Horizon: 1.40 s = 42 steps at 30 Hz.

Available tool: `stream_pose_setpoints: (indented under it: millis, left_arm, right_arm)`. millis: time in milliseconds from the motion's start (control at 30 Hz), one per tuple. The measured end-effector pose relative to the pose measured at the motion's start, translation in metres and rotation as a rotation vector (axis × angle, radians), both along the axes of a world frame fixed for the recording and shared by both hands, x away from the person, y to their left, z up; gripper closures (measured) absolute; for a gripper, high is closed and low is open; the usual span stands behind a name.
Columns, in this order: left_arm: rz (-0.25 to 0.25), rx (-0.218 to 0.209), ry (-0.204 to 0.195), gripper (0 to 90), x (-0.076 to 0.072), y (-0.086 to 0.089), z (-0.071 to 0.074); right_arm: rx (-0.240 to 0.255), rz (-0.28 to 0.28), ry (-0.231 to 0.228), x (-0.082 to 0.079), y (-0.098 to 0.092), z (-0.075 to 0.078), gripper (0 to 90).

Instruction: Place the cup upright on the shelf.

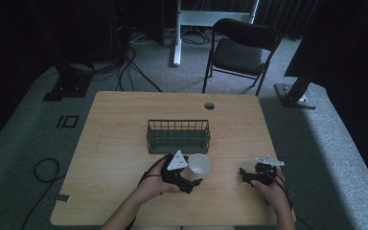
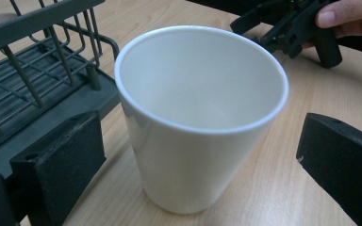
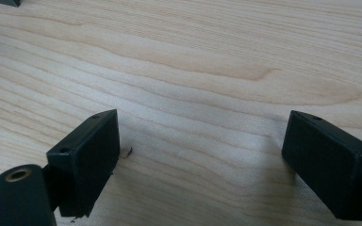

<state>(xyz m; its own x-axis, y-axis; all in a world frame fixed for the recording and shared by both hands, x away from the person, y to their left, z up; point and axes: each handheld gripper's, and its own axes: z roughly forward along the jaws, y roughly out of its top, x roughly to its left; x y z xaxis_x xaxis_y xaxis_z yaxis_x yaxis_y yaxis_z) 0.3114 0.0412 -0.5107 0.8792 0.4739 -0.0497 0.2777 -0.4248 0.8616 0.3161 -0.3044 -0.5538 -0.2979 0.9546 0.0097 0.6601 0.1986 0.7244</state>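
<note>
High view first: we see a light wooden desk (image 1: 124, 143) with a dark wire basket (image 1: 178, 135) standing near its middle and a white cup (image 1: 199, 165) upright just in front of the basket, toward its right end. Our left tool (image 1: 191, 179) sits at the near side of the cup, held in the left hand (image 1: 155, 184), with its grey three-cornered plate on top. The right tool (image 1: 244, 175) rests low over bare desk well to the right of the cup, gripped by the right hand (image 1: 273, 189).

From the left gripper view, the cup (image 2: 202, 113) stands between the two black jaws, which are spread wide on either side of it; we think neither pad touches the wall, though the left one is close and the angle makes this hard to judge. The basket (image 2: 37, 80) lies just beside the cup, and the other tool (image 2: 287, 28) shows farther off.

From the right gripper view, the jaws are wide apart over empty wood grain (image 3: 193, 70).

We can read no brand, label or writing on the cup, the basket or either tool.
</note>
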Motion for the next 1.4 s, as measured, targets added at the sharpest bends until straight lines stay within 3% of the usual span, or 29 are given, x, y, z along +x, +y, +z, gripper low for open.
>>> stream_pose_setpoints:
  millis: [667,800,967,1133,1400]
  left_arm:
    - [-0.024,-0.014,-0.041,1.9,0.009,-0.020,-0.001]
    - [-0.012,-0.019,-0.058,6.2,0.010,-0.022,-0.001]
    - [0.011,-0.017,-0.072,19.4,0.010,-0.023,-0.001]
    - [-0.002,0.000,-0.081,20.0,0.008,-0.024,0.001]
    - [-0.005,-0.009,-0.086,20.1,0.006,-0.023,0.010]
  right_arm:
    - [0.001,0.000,0.000,0.000,0.000,0.000,11.3]
    - [0.001,0.000,0.000,0.000,0.000,0.000,11.3]
    - [0.001,0.000,0.000,0.000,0.000,0.000,11.3]
    - [0.001,0.000,0.000,0.000,0.000,0.000,11.3]
    - [0.001,-0.001,0.000,0.000,0.000,0.000,11.3]
